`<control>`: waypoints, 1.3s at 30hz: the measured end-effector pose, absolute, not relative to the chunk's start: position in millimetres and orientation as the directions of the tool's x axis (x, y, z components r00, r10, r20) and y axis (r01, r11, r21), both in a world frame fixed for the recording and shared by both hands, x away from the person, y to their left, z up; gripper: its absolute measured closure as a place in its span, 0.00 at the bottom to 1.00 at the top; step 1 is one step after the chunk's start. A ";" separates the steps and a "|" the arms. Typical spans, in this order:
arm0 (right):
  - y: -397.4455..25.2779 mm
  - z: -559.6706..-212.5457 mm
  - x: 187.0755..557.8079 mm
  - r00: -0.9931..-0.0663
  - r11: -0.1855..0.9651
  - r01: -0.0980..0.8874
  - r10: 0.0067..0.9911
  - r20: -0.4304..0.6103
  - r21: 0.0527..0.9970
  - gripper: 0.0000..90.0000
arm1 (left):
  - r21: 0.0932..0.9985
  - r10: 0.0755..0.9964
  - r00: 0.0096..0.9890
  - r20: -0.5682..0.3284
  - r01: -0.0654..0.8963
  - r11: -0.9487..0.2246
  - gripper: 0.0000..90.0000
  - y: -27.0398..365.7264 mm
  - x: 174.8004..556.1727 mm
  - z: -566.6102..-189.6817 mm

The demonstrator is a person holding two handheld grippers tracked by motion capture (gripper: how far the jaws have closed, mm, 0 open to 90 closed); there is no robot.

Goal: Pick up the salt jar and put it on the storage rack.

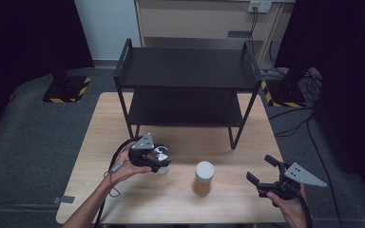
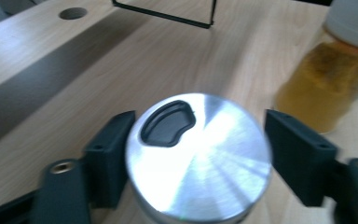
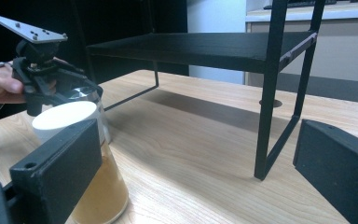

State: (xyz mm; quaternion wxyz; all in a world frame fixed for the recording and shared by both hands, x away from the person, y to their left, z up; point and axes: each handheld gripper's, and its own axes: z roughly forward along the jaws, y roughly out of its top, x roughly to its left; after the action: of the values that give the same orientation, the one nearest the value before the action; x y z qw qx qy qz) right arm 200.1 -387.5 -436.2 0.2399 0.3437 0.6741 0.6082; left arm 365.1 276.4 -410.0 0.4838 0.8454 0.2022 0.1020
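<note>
Nearby, the amber jar (image 1: pixel 203 178) stands beside the left claw (image 1: pixel 159 160) and its tin (image 2: pixel 198 156).

Shelf rack (image 1: pixel 185 76) at table (image 1: pixel 100 123) rear; jar (image 1: pixel 203 178) front centre, tin (image 1: pixel 159 156) just left, perhaps raised.

Shiny metal can (image 2: pixel 198 158), round lid with dark kidney-shaped opening, upright, near table's front left. Left of amber white-capped jar (image 1: pixel 203 178), apart.

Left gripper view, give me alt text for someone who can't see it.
A round silver can, its lid bearing a dark curved recess, sits between the two black jaws of the left claw, with a gap beside the right jaw. A jar of amber contents stands at upper right on the wooden table.
</note>
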 end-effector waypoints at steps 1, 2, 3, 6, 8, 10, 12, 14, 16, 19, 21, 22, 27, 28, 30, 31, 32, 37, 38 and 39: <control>-387.5 -436.2 200.2 -0.648 0.025 0.171 0.756 0.094 0.985 0.01 | 0.863 0.443 0.896 -0.027 0.245 -0.443 0.37 277.6 365.1 -411.3; -387.6 -436.2 200.4 -0.649 0.026 0.172 0.755 0.093 0.985 0.01 | 0.865 0.446 0.895 -0.028 0.245 -0.438 0.37 278.2 364.5 -412.3; -387.7 -436.2 200.6 -0.649 0.026 0.172 0.755 0.093 0.985 0.01 | 0.867 0.448 0.893 -0.032 0.248 -0.432 0.37 278.7 364.1 -413.0; -388.1 -436.5 201.0 -0.647 0.026 0.173 0.756 0.094 0.985 0.01 | 0.868 0.455 0.890 -0.034 0.252 -0.428 0.38 278.4 363.2 -413.2; -388.1 -436.4 201.3 -0.649 0.029 0.173 0.756 0.092 0.984 0.01 | 0.867 0.459 0.887 -0.040 0.259 -0.426 0.38 278.6 363.0 -412.5; -388.1 -436.2 201.6 -0.650 0.030 0.175 0.754 0.092 0.984 0.01 | 0.866 0.460 0.887 -0.042 0.262 -0.425 0.38 279.3 363.2 -412.1; -387.9 -435.9 202.0 -0.651 0.034 0.177 0.753 0.091 0.984 0.01 | 0.866 0.459 0.887 -0.041 0.261 -0.427 0.38 280.4 362.9 -410.5; -387.7 -435.8 202.1 -0.652 0.036 0.177 0.753 0.090 0.984 0.01 | 0.871 0.461 0.886 -0.050 0.265 -0.414 0.38 282.9 361.9 -409.2; -387.6 -435.8 202.2 -0.651 0.037 0.176 0.754 0.088 0.984 0.01 | 0.872 0.462 0.886 -0.045 0.260 -0.414 0.38 284.6 360.0 -405.0; -387.3 -435.6 201.9 -0.650 0.037 0.179 0.754 0.091 0.983 0.01 | 0.870 0.460 0.887 -0.037 0.255 -0.422 0.38 287.2 358.2 -394.9; -387.1 -435.4 201.9 -0.651 0.038 0.179 0.754 0.090 0.983 0.01 | 0.870 0.457 0.889 -0.036 0.253 -0.424 0.38 289.6 357.1 -386.8; -387.1 -435.4 201.9 -0.651 0.038 0.178 0.754 0.088 0.983 0.01 | 0.871 0.456 0.889 -0.034 0.250 -0.423 0.38 291.1 356.7 -382.7; -387.0 -435.6 202.1 -0.652 0.035 0.181 0.753 0.093 0.983 0.01 | 0.875 0.442 0.897 -0.025 0.234 -0.425 0.38 298.8 354.1 -356.8; -387.0 -435.8 202.3 -0.653 0.034 0.183 0.752 0.096 0.983 0.01 | 0.876 0.438 0.899 -0.025 0.231 -0.424 0.38 300.5 353.8 -350.9; -387.0 -435.8 202.6 -0.654 0.035 0.183 0.751 0.095 0.983 0.01 | 0.875 0.432 0.902 -0.018 0.223 -0.429 0.38 302.6 352.8 -339.3; -387.0 -435.7 202.7 -0.654 0.035 0.183 0.750 0.095 0.982 0.01 | 0.875 0.429 0.903 -0.014 0.218 -0.432 0.38 303.4 351.6 -330.9; -386.9 -435.5 202.8 -0.654 0.037 0.184 0.751 0.094 0.982 0.01 | 0.875 0.424 0.906 -0.009 0.213 -0.436 0.38 304.1 351.3 -323.9; -386.6 -435.8 203.2 -0.656 0.038 0.184 0.749 0.095 0.982 0.01 | 0.875 0.411 0.912 -0.002 0.200 -0.441 0.38 307.5 348.5 -292.4; -386.6 -435.9 203.2 -0.657 0.037 0.183 0.748 0.095 0.982 0.01 | 0.875 0.407 0.913 -0.002 0.198 -0.441 0.38 308.4 348.3 -286.3; -386.4 -435.9 203.1 -0.657 0.037 0.183 0.748 0.094 0.982 0.01 | 0.876 0.405 0.914 -0.002 0.197 -0.440 0.38 309.2 347.9 -280.5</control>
State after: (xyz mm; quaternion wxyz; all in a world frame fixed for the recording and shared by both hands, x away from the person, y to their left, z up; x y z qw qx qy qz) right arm 203.1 -386.4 -435.9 0.2337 0.3415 0.6811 0.6040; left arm 347.9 309.2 -280.5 0.4983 0.8420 0.1787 0.1043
